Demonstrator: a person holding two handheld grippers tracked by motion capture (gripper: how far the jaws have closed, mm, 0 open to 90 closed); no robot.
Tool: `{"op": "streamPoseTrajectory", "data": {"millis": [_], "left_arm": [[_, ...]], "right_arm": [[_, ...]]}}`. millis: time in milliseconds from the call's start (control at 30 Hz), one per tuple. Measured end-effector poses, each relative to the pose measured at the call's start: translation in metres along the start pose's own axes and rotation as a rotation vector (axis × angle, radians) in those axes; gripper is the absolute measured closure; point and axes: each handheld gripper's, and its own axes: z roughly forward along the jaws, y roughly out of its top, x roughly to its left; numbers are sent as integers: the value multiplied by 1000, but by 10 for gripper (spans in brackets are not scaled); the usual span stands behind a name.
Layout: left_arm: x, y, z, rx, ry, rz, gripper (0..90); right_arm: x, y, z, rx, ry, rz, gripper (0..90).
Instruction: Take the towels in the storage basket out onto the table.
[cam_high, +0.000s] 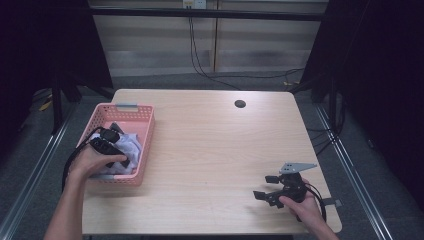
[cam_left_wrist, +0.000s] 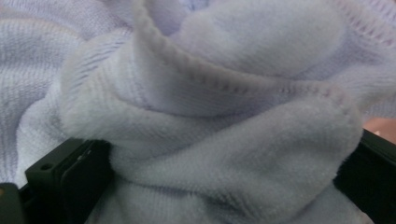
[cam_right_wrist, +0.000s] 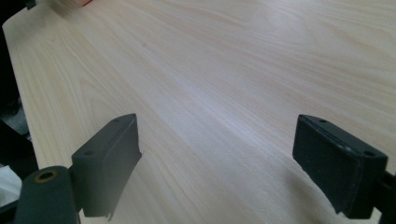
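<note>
Two jaws of the left hand-held gripper (cam_high: 111, 145) clamp a white cloth (cam_left_wrist: 224, 116) (pink basket (cam_high: 145, 150) walls around it).

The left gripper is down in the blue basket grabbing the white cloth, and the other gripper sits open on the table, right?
Not quite: the basket is pink, not blue, as the high view shows. The rest holds: the left gripper is down in it with the white cloth bunched between its jaws, and the right gripper sits open over the table.
</note>
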Motion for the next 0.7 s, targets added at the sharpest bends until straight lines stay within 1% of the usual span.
{"op": "streamPoseTrajectory", "data": {"millis": [33,67,100,133,167,200,233,267,300,333,367,400,433,467,500,533,567,600,633,667,700], "left_arm": [[0,0,0,0,0,0,28],[0,0,-1,2,18,-11,58],[0,1,-1,8,19,-20,58],[1,5,-4,30,37,-36,91],[1,7,-4,43,43,-48,154],[0,9,-4,55,53,-42,168],[0,10,-5,54,57,-68,180],[0,10,-5,54,57,-68,209],[6,7,-9,21,58,-83,272],[8,5,-10,7,51,-89,335],[8,5,-10,7,51,-89,355],[10,2,-12,-12,48,-88,377],[10,2,-12,-12,48,-88,404],[10,2,-12,-18,54,-95,404],[10,2,-13,-19,56,-88,429],[11,2,-14,-22,55,-80,480],[11,1,-15,-33,59,-84,480],[12,-3,-16,-64,47,-91,520],[12,-3,-16,-64,47,-91,531],[14,-5,-19,-78,34,-100,531],[15,-8,-19,-91,14,-95,549]], "right_arm": [[0,0,0,0,0,0,144],[-1,0,1,4,-7,12,146],[-1,0,1,4,-7,12,146],[-2,1,1,8,-15,8,149],[-2,0,2,15,-32,14,150],[-1,0,1,23,-33,16,150],[0,0,1,19,-28,13,153],[0,-1,1,15,-29,10,156],[0,-1,1,19,-29,9,156],[0,-1,1,25,-32,4,156],[0,-1,1,25,-32,4,156],[0,0,2,22,-29,11,156],[-1,0,2,20,-31,7,156],[-1,0,2,20,-31,7,156],[-1,0,2,21,-32,9,157],[-1,0,2,23,-37,12,156],[-1,0,2,23,-37,12,156],[-1,0,2,22,-37,12,156],[-1,0,2,22,-37,12,156],[0,0,2,20,-34,14,156],[-1,0,2,22,-37,10,156]]}}
